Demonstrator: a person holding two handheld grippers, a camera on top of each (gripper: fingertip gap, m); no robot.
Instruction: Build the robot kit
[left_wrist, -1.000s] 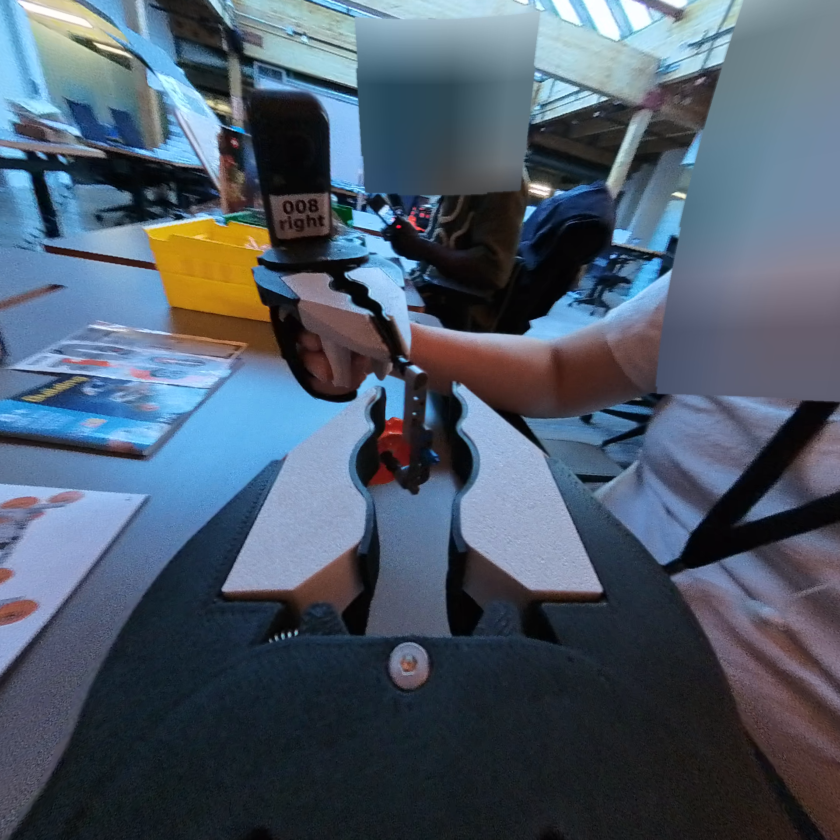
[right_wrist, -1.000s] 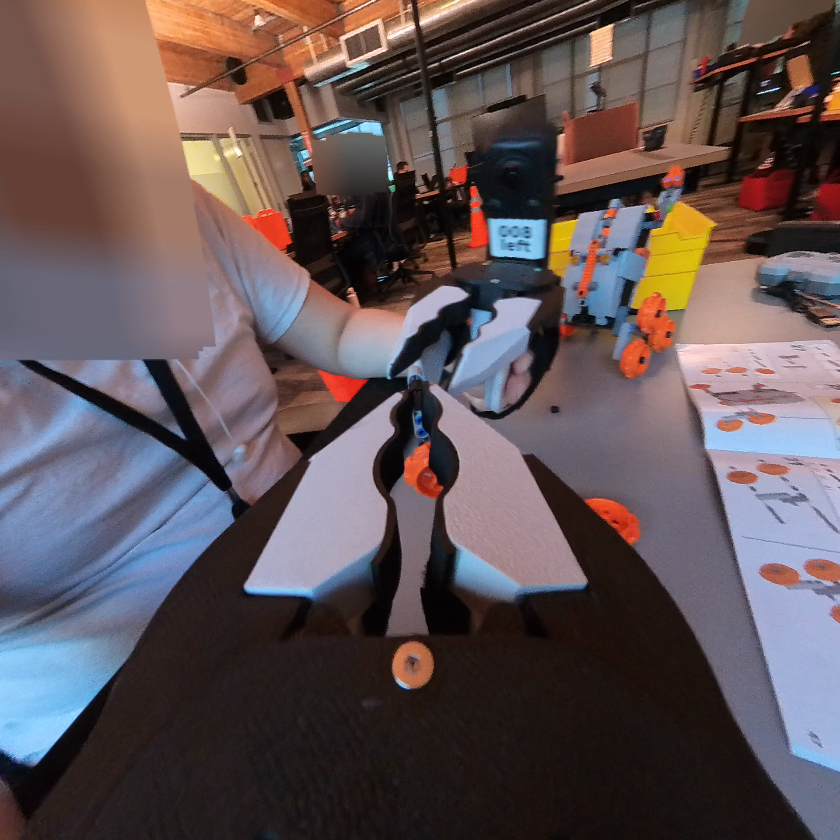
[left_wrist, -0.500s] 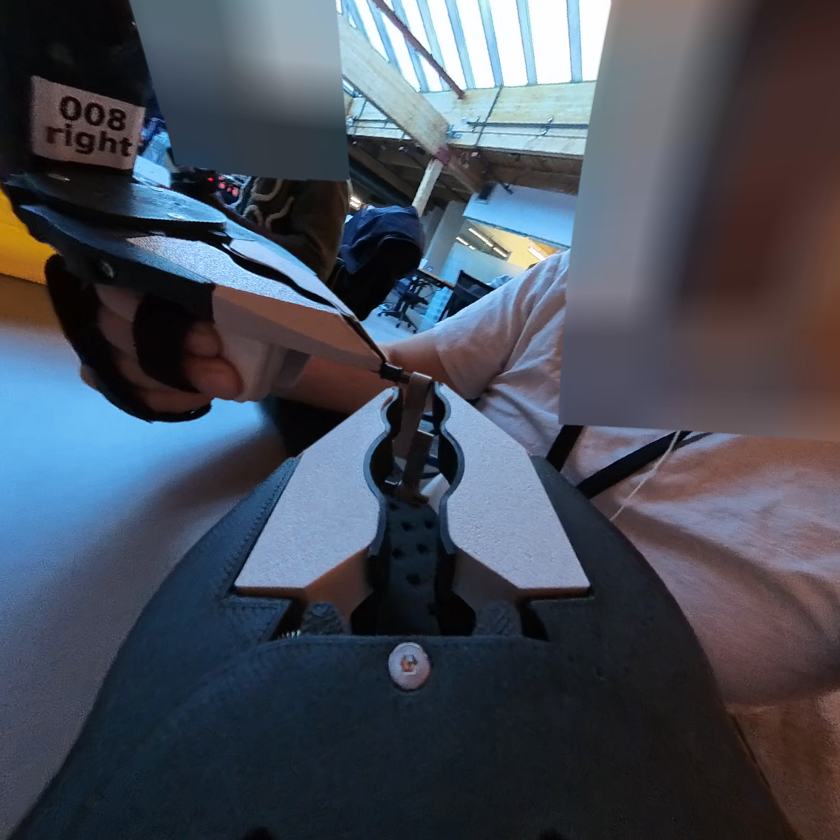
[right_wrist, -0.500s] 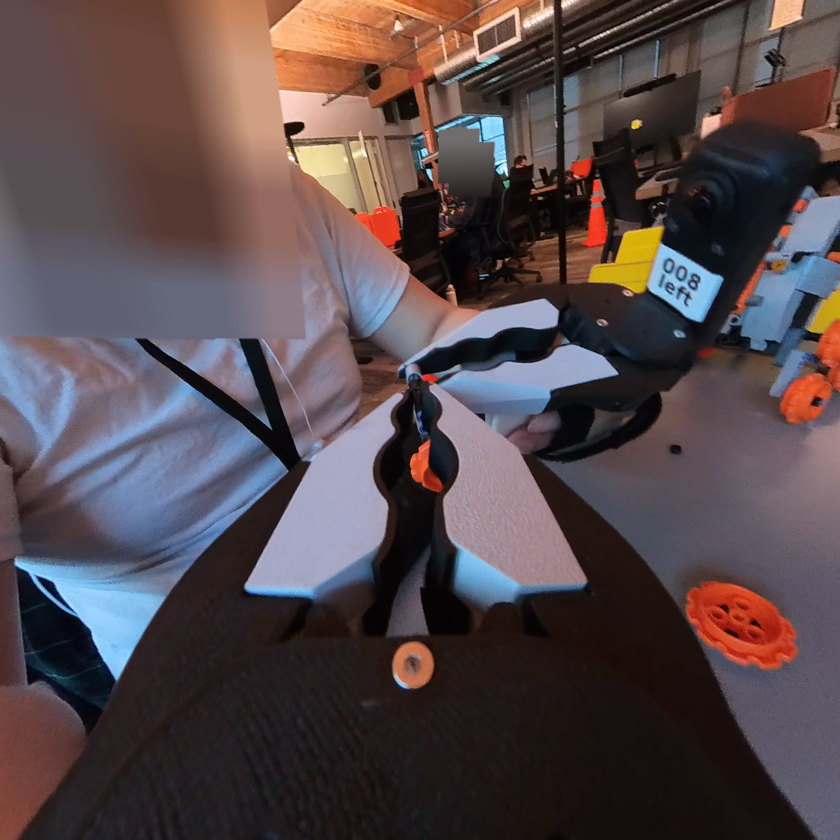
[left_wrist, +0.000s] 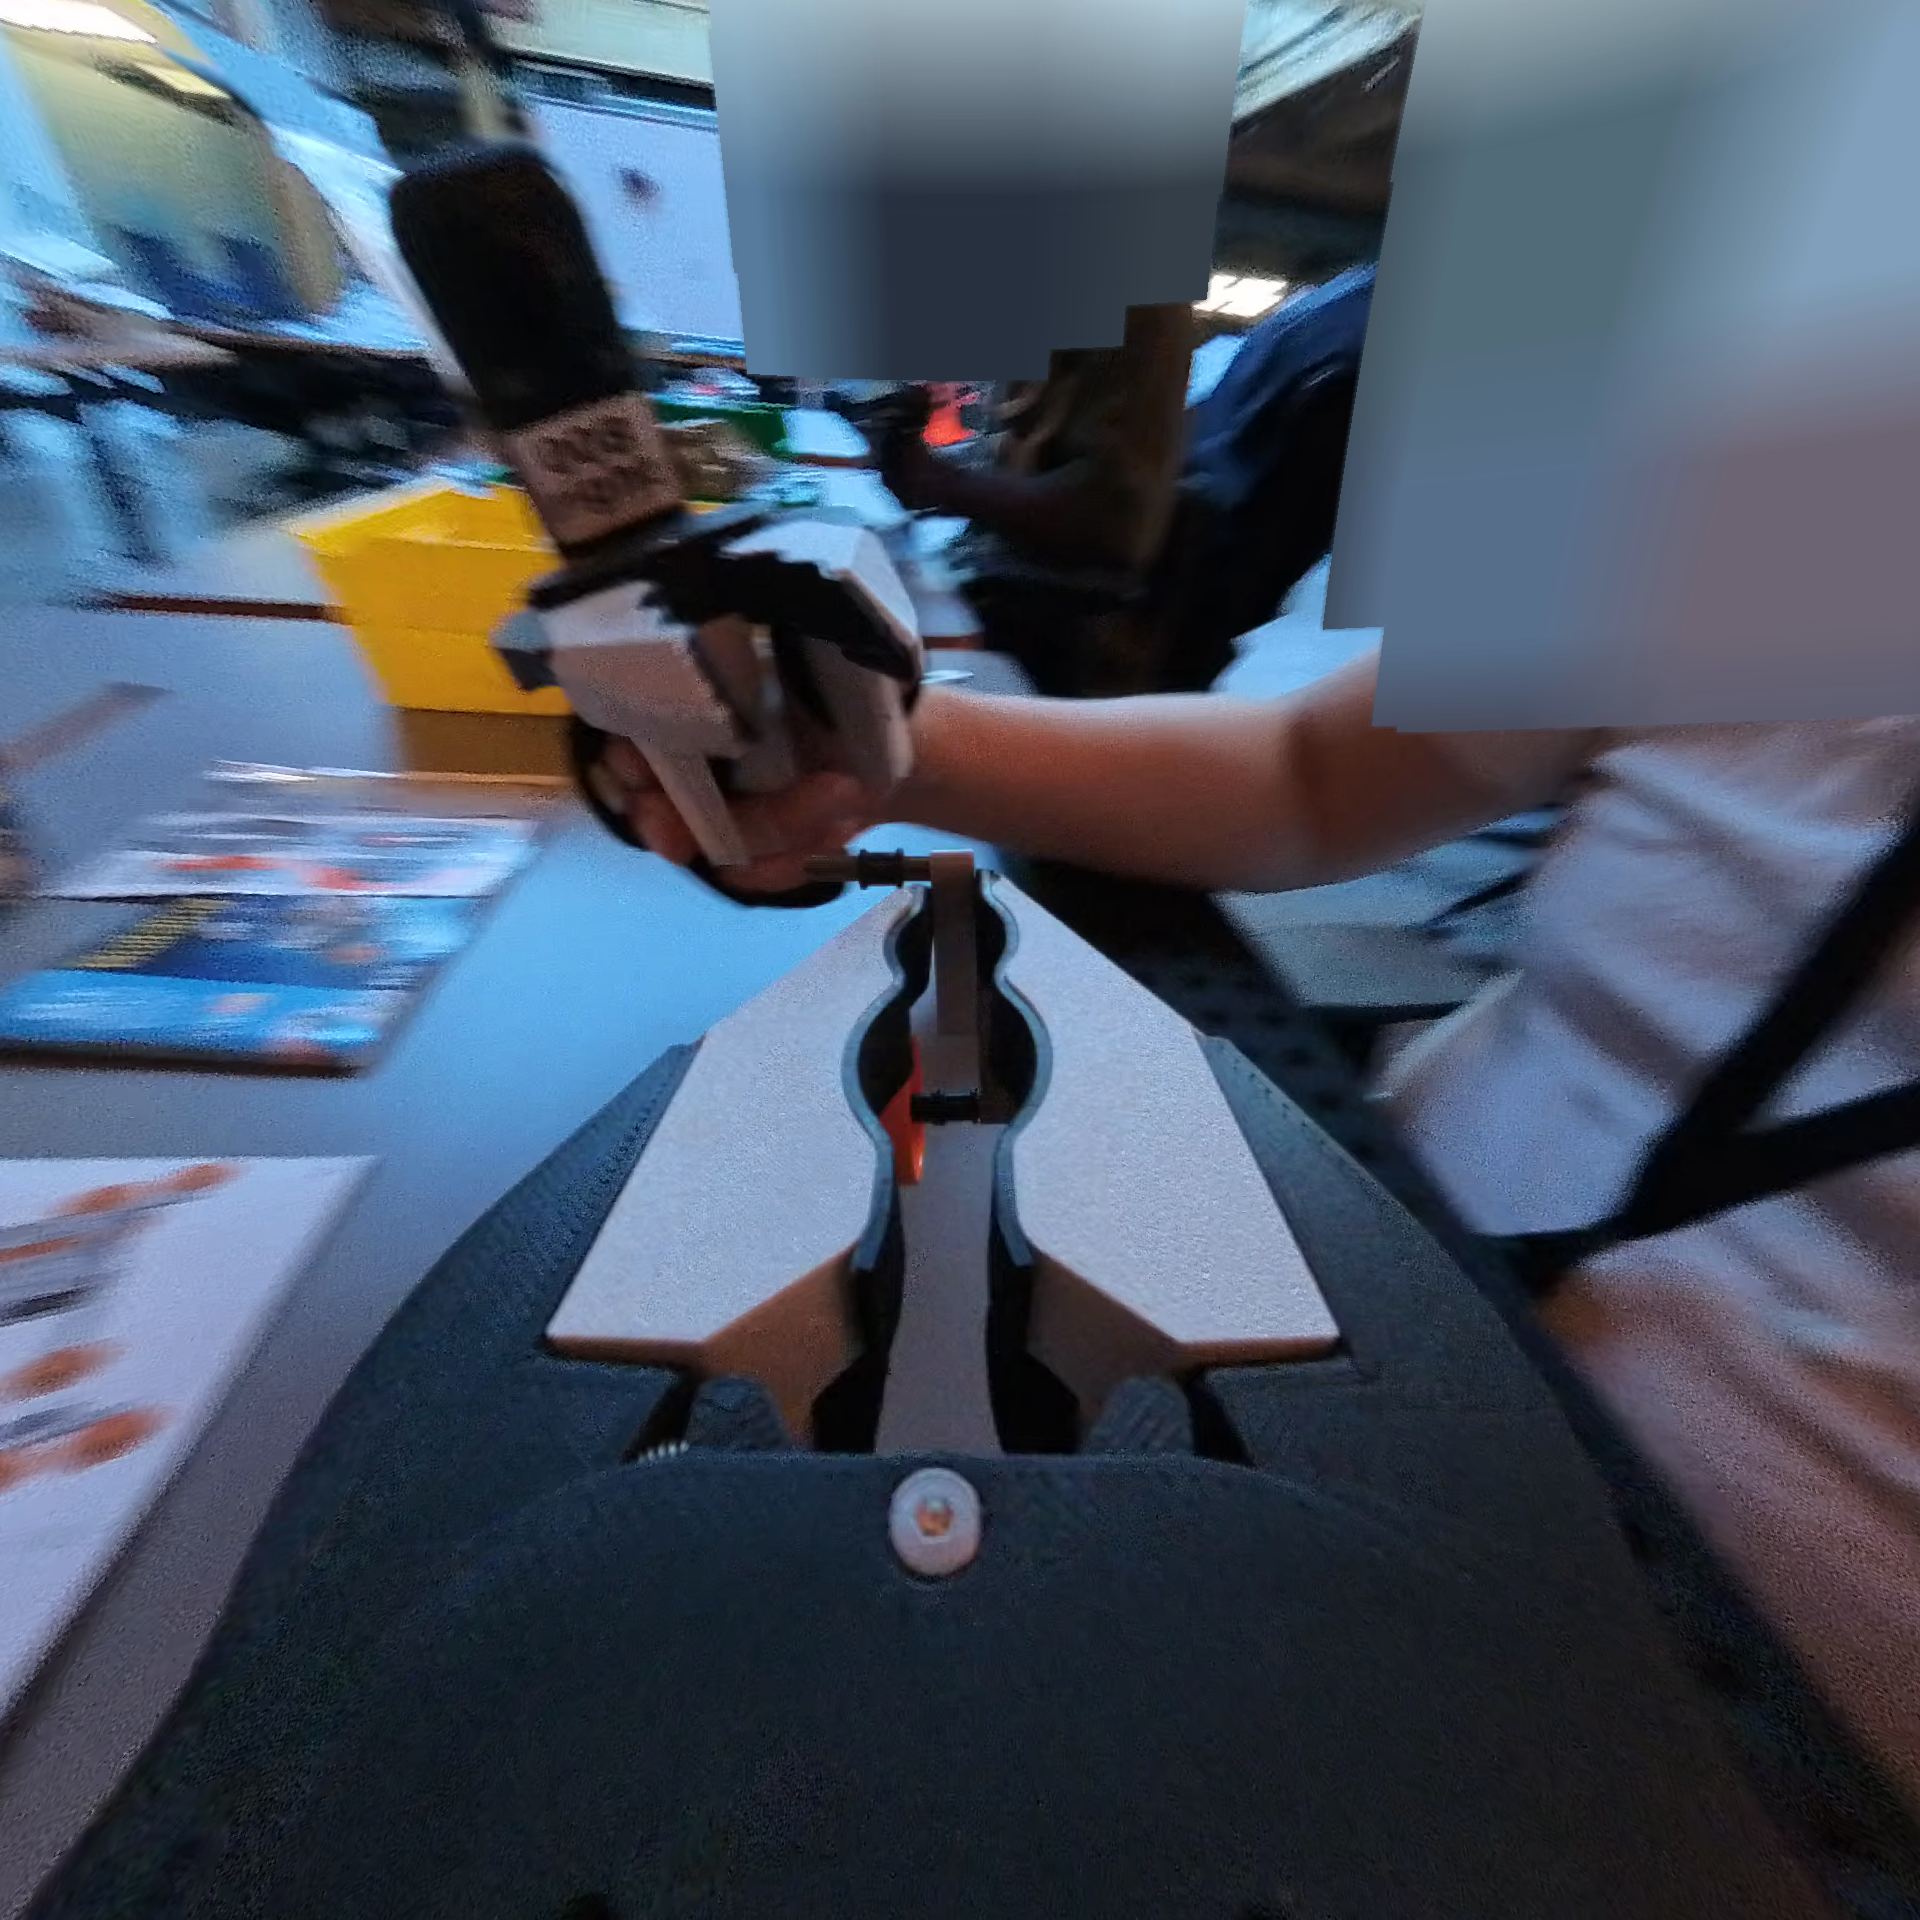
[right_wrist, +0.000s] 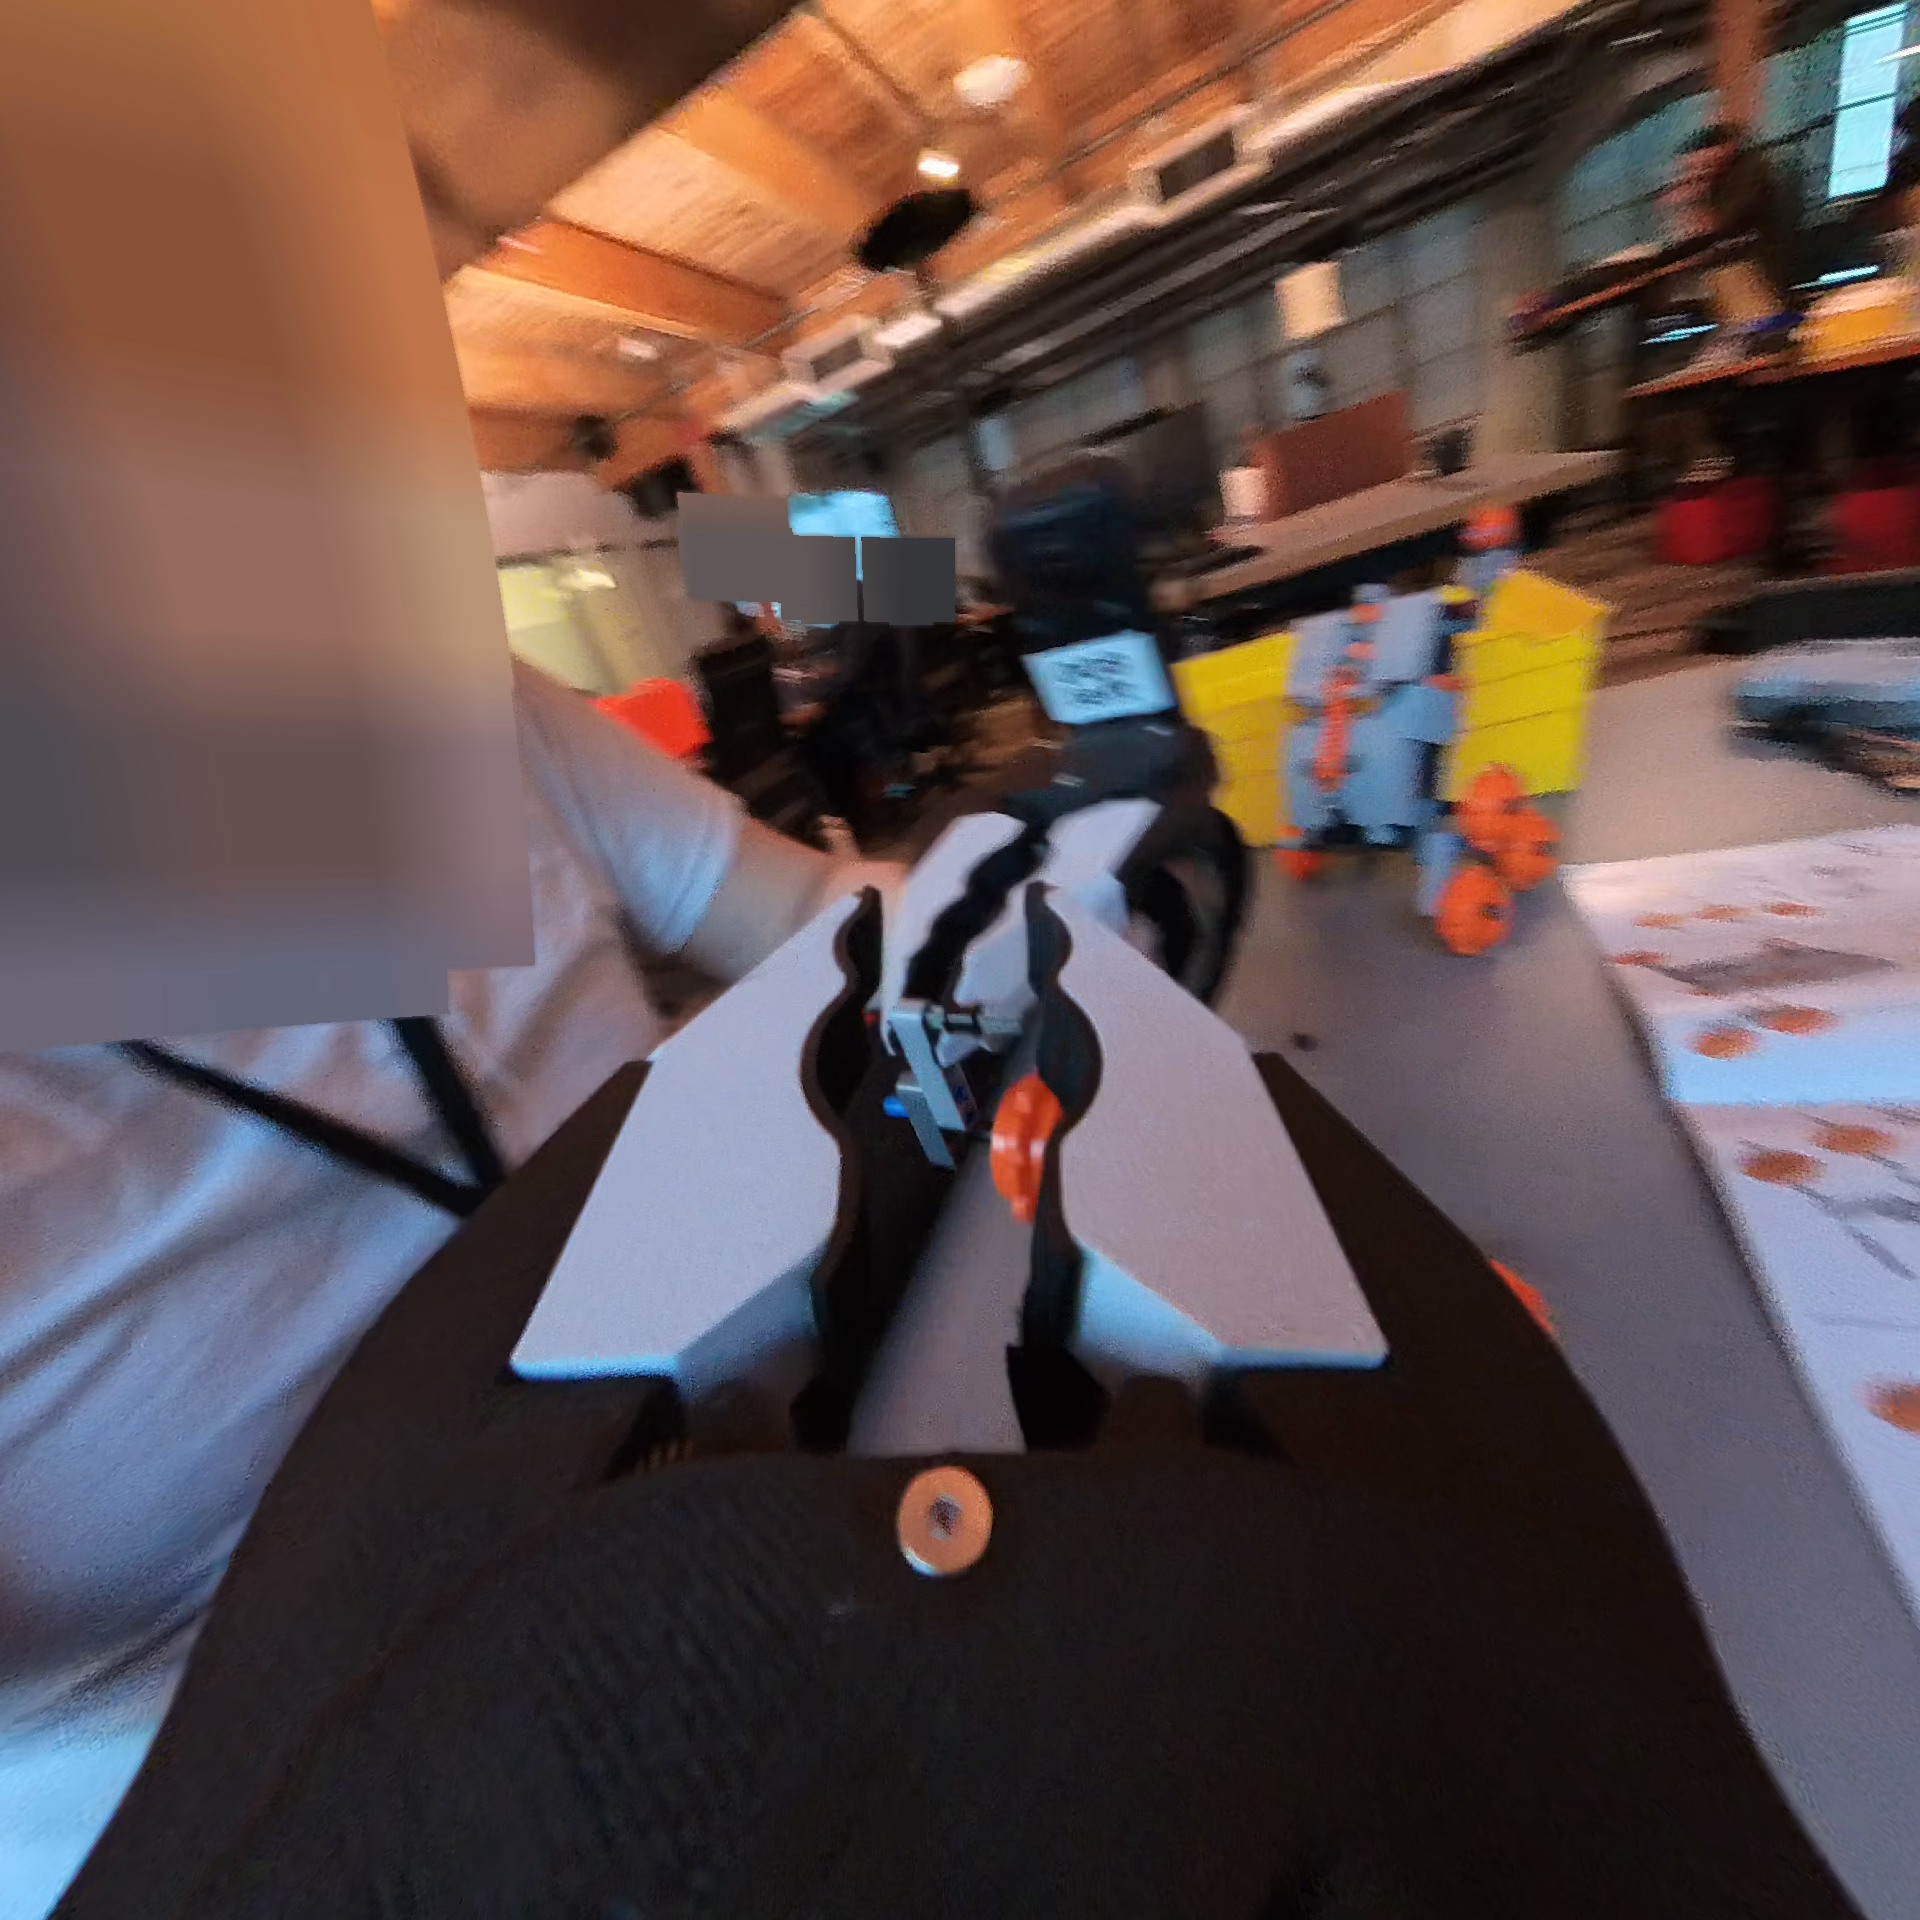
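Observation:
My left gripper (left_wrist: 951, 896) is shut on a small grey beam (left_wrist: 954, 977) with black pins and an orange gear (left_wrist: 902, 1127) on its side. My right gripper (right_wrist: 948, 909) is open, its fingers on either side of that piece without touching it. In the right wrist view the left gripper (right_wrist: 940, 1013) points at me, with the grey beam (right_wrist: 930, 1075) and orange gear (right_wrist: 1023, 1143) at its tip. In the left wrist view the right gripper (left_wrist: 727, 675) is blurred, a little beyond and above the beam.
A yellow bin (left_wrist: 436, 613), booklets (left_wrist: 239, 935) and an instruction sheet (left_wrist: 125, 1351) lie on the grey table to the left. A grey and orange brick model (right_wrist: 1382, 727), another yellow bin (right_wrist: 1527, 686) and printed sheets (right_wrist: 1787, 987) are to the right. A loose orange wheel (right_wrist: 1522, 1299) is partly hidden.
The right gripper has opened and let go of the beam piece. Both grippers have swung back and drawn slightly apart; the left still holds the piece.

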